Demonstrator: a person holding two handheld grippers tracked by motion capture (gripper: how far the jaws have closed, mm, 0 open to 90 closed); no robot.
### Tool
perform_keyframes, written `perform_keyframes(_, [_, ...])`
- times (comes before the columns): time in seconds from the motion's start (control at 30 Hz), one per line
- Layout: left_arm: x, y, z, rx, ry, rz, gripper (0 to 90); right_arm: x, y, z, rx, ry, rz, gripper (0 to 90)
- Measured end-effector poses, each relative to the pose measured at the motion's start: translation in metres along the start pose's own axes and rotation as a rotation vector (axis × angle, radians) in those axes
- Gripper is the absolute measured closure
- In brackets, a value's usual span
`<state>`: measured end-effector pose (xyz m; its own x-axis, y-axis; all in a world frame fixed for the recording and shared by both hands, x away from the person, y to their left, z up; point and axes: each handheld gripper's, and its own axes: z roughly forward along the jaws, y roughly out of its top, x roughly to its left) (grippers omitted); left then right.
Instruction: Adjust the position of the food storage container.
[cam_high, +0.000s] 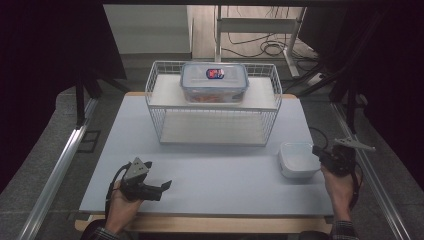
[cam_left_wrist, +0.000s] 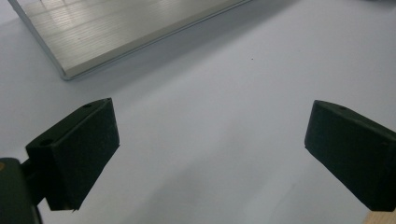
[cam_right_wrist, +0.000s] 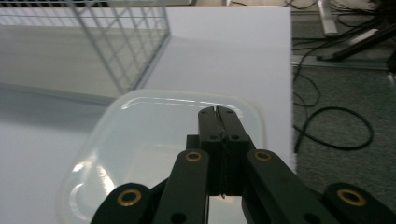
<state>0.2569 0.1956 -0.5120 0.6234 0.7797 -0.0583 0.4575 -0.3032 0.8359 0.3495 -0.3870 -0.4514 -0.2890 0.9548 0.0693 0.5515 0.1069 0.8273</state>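
Clear tub (cam_high: 298, 159) at four o'clock: right tool (cam_right_wrist: 218, 112) pinched shut over it, left tool (cam_left_wrist: 210, 154) wide open, empty. Next, reopen and grip the rim.

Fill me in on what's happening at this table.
A person holds a gripper in each hand. The right gripper is shut with its jaws together, at the near rim of an empty translucent container on the table's right side; whether it pinches the rim is unclear. The left gripper is open over bare table. A lidded food box sits on top of the wire rack at the back.
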Motion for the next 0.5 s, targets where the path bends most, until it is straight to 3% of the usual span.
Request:
perform_keyframes(0.3, [0.001,0.0,0.001,0.006,-0.007,-0.006,2.9,-0.025,-0.002,0.013,0.015,-0.084,0.018,89.3])
perform_keyframes(0.5, [0.001,0.0,0.003,0.011,-0.007,-0.005,2.9,-0.033,-0.002,0.025,0.054,-0.073,0.007,89.3])
